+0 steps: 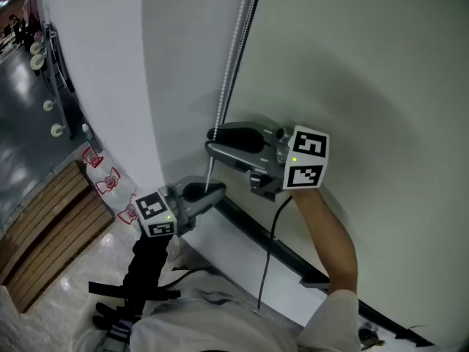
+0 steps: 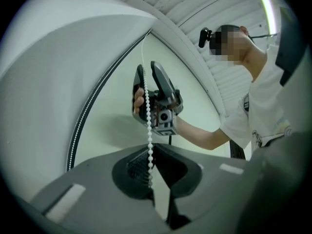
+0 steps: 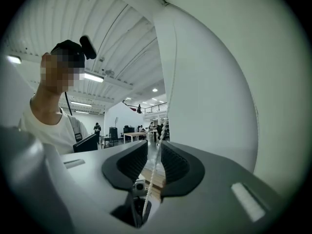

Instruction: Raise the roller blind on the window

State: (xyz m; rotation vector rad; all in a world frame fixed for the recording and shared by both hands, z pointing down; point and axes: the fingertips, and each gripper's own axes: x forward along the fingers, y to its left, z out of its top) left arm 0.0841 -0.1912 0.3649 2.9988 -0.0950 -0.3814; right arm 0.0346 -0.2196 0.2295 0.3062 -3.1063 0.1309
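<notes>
Left gripper (image 2: 149,165): clamped on bead chain (image 2: 147,123); hold tension.
Right gripper (image 3: 153,162): jaws apart around chain; regrip higher, pull straight.

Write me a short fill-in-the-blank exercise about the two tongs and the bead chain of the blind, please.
The left tongs are shut on the bead ____.
On the chain, the right tongs sit ____ than the left tongs.
The right tongs are ____, with the chain passing loose between their jaws.
Missing words: chain; higher; open.
</notes>
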